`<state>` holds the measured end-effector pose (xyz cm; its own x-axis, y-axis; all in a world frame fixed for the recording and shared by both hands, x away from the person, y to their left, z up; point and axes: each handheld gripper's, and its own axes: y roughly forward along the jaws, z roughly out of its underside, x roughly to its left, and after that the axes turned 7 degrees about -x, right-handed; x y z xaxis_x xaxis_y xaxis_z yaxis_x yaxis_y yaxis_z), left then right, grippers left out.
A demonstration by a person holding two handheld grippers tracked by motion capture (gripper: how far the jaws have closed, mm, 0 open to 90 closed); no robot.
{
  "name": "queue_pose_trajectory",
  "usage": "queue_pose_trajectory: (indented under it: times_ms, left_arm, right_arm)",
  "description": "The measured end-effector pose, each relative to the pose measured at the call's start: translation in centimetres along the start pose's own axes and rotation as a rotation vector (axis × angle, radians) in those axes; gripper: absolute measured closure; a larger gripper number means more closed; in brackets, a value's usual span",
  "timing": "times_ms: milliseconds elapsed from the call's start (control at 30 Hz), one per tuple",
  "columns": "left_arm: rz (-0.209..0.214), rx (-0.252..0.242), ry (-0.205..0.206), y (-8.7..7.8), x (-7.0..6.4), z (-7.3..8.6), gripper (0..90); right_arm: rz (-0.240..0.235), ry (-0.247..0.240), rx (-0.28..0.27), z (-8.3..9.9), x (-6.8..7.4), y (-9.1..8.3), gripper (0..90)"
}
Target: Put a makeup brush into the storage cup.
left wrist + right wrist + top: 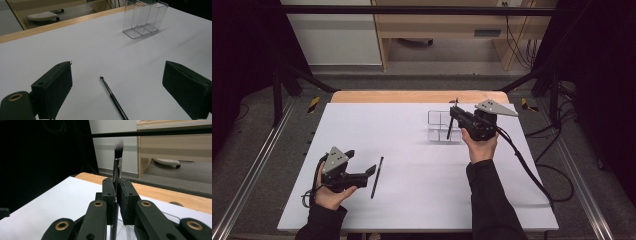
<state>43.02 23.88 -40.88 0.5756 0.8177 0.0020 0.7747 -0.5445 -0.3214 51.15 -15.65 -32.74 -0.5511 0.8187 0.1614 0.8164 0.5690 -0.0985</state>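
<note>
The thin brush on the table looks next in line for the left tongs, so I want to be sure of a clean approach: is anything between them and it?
Nothing visible is. The left tongs are open, and the thin brush lies flat on bare white table between the jaws. The clear organiser stands well beyond it.

Table (412, 200) top white w/ a light wood strip (412, 96) along the far edge. Both grippers black: left gripper (362, 165) w/ a grey plate (335, 159), right gripper (453, 112) w/ brass-coloured rivets (98, 204). Thin brush (377, 177) black. Brush in the right gripper (117, 167): silver collar, bristles dark at base, white at tip. Organizer (143, 18) clear, no tint. Sleeves (492, 200) black.
</note>
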Motion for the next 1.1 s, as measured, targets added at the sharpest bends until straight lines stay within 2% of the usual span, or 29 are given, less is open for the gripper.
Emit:
queue_pose_trajectory:
  times_ms: [300, 533, 1100]
  left_arm:
    - [-0.007, 0.000, -0.004, -0.2, 0.3, -0.1, 8.3]
    - [-0.012, -0.001, -0.009, -0.3, 0.6, -0.1, 8.3]
    - [-0.011, 0.003, -0.011, -0.3, 0.7, -0.1, 8.3]
  right_arm:
    - [0.046, -0.025, -0.007, -0.8, -0.5, 1.3, 83.9]
    - [0.080, -0.025, -0.020, -1.0, -1.2, 2.2, 84.0]
    - [0.137, -0.043, -0.022, -0.5, -2.6, 5.1, 84.0]
